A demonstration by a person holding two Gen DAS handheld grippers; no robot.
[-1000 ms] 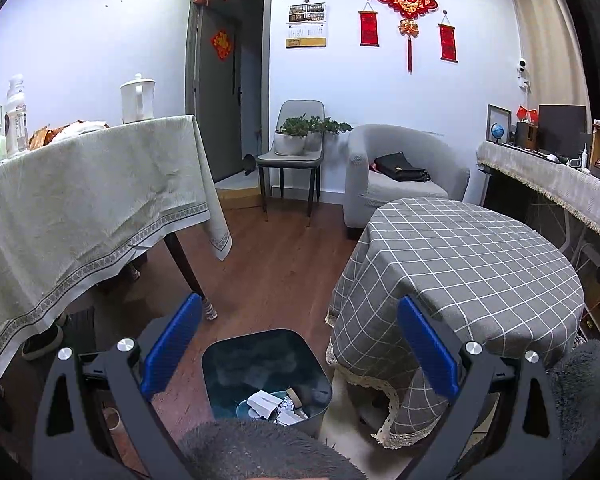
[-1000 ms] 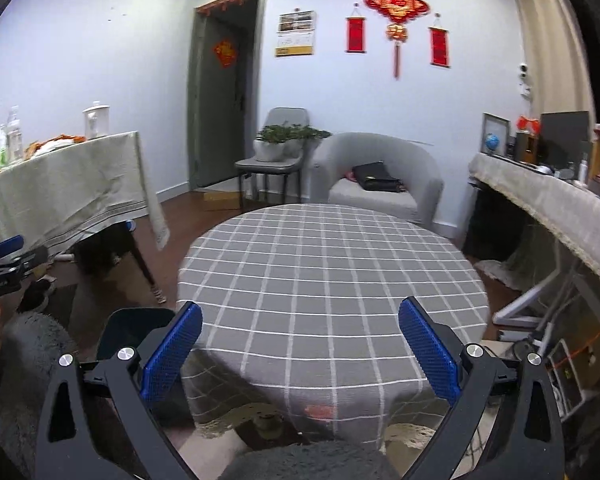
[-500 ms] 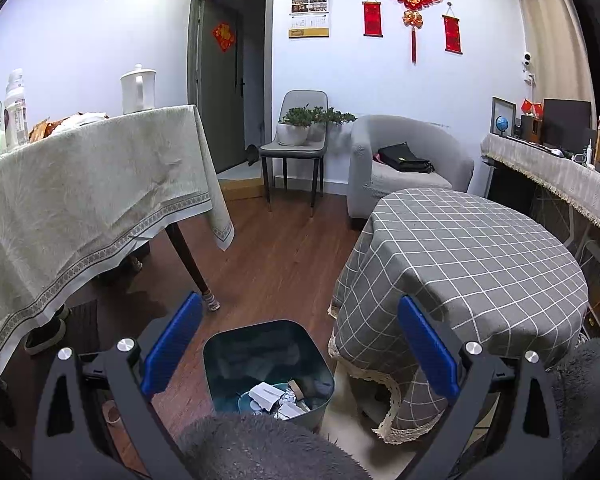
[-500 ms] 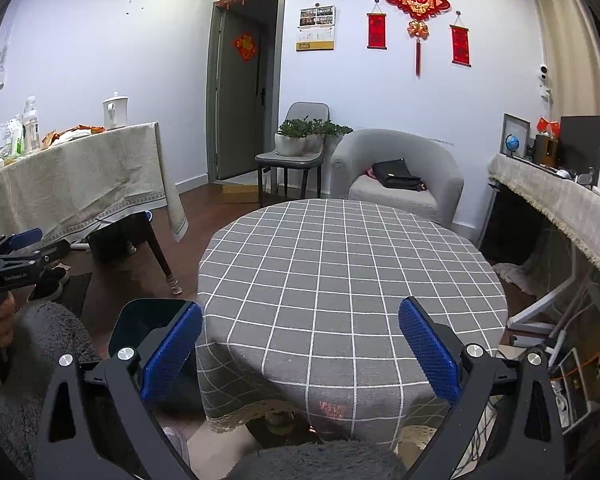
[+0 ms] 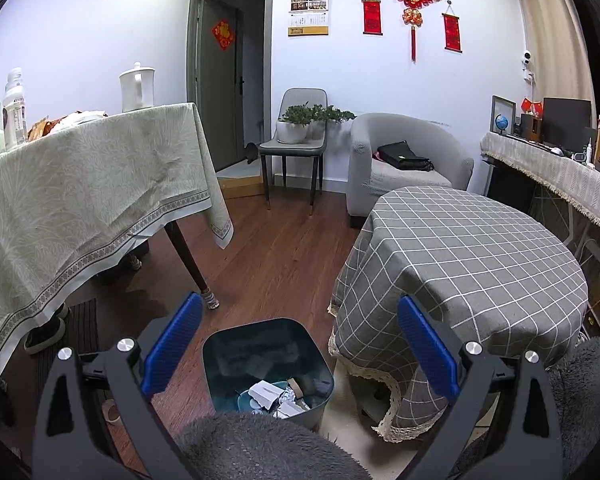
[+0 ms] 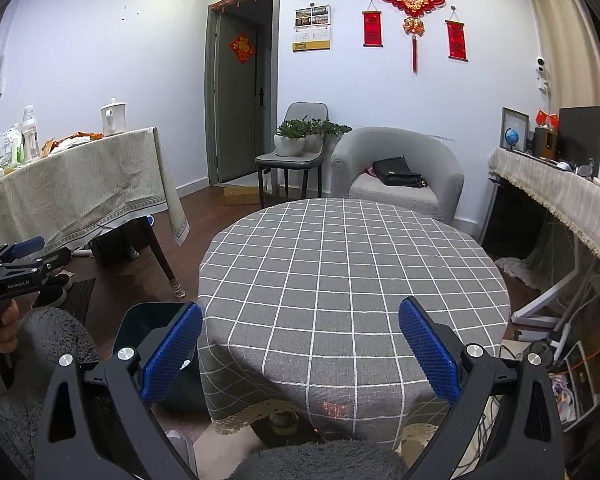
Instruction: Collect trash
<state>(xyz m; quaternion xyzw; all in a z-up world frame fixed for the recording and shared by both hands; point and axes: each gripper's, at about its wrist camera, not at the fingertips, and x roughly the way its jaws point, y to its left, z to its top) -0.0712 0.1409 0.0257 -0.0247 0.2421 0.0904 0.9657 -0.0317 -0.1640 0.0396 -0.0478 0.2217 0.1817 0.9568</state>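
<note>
Showing paper scraps [image 5: 266, 394] in bin [image 5: 266, 336] only via left cam, both jaws wide open, empty

two tables [image 5: 480, 248] [image 5: 80, 168], one bin [image 5: 268, 364], two claws [image 5: 300, 344] [image 6: 300, 344]

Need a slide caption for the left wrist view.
Open left gripper above trash bin beside checked round table.
</note>
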